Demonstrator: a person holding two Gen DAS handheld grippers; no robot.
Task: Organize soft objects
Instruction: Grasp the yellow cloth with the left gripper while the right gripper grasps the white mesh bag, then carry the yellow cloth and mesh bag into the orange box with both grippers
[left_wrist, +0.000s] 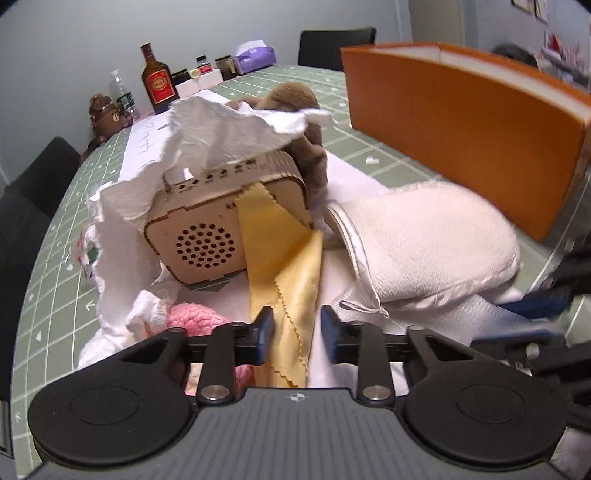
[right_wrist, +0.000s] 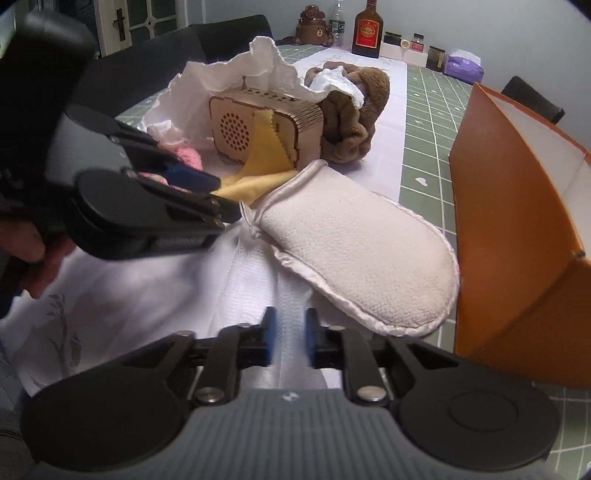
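Left wrist view, left to right. The green gridded table (left_wrist: 55, 258) carries a heap on a white runner.

- At 9 o'clock a crumpled white paper sheet (left_wrist: 207, 147) drapes over the top and left side of a wooden box (left_wrist: 207, 229) with a round patch of holes on its face.
- At 7 o'clock a pink knitted piece (left_wrist: 192, 321) lies just below the paper, partly hidden by the left gripper (left_wrist: 297, 325).
- A yellow cloth (left_wrist: 284, 266) with a zigzag edge hangs down the box front and runs toward 6 o'clock, straight in between the gripper's pads. The jaws stand apart: the left pad is at the cloth's edge and a gap shows at the right pad, so there is no pinch.
- At 12 o'clock a brown plush (left_wrist: 295, 99) sits behind the box, touching it.
- At 3 o'clock a white fleece mitt (left_wrist: 436, 251) lies flat with its cuff toward the box.
- At 2 o'clock stands an open orange box (left_wrist: 461, 129), just beside the mitt.

Right wrist view. The right gripper (right_wrist: 290, 336) is at 6 o'clock, jaws parted, with a ridge of white mesh fabric (right_wrist: 255, 280) running up between the pads. The frame is blurred there, and we see no clear pinch. The mitt lies at 3 o'clock, partly on the mesh fabric.
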